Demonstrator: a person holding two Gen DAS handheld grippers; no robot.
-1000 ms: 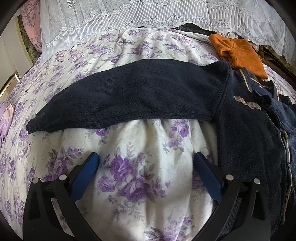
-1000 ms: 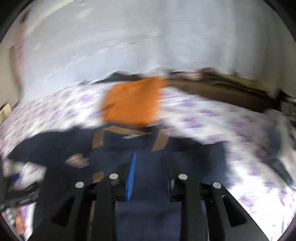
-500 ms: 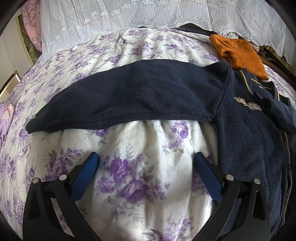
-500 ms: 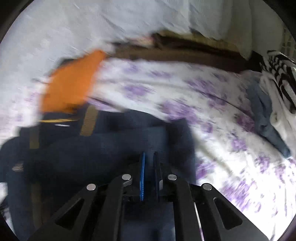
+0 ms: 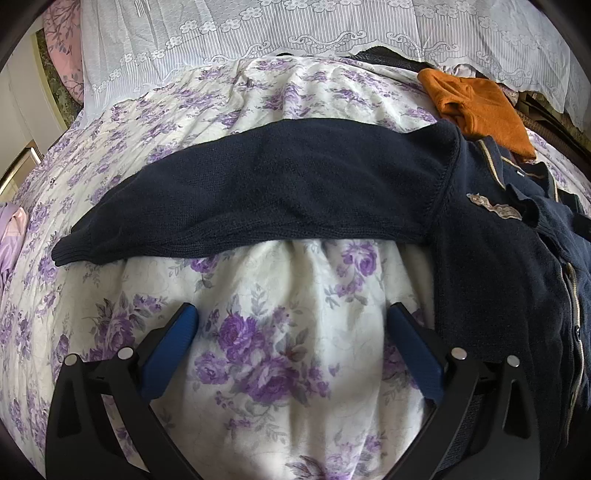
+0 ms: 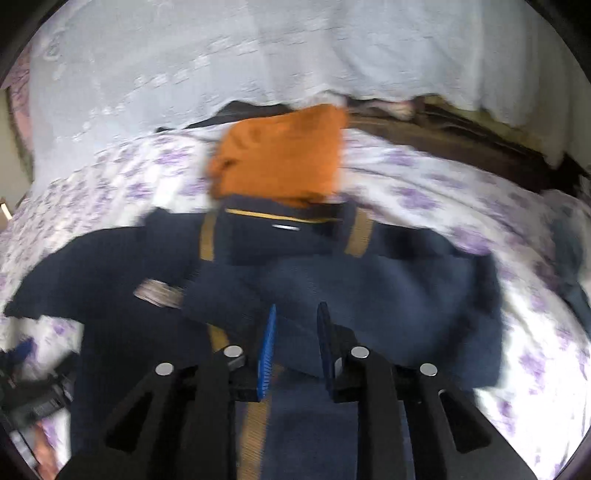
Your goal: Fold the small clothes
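A navy knit cardigan (image 5: 491,277) lies face up on the floral bedsheet (image 5: 280,369), with a small badge (image 5: 495,206) on its chest. One sleeve (image 5: 277,192) stretches out flat to the left. My left gripper (image 5: 291,310) hovers open over bare sheet just below that sleeve, holding nothing. The right wrist view is blurred. In it the other sleeve (image 6: 388,295) lies folded across the cardigan's body (image 6: 147,288). My right gripper (image 6: 297,310) is just above that fold. Its jaws are opening, and its pads do not press on the fabric.
An orange folded garment (image 5: 480,107) sits past the collar, seen again in the right wrist view (image 6: 280,158). White lace cloth (image 5: 295,33) hangs along the far edge of the bed. A grey-blue garment (image 6: 569,258) lies at the right edge, and dark brown fabric (image 6: 461,136) runs behind.
The right gripper swung back left over the cardigan and sank. Its jaws went from nearly shut to apart. The right sleeve now lies across the body. The left gripper stayed still.
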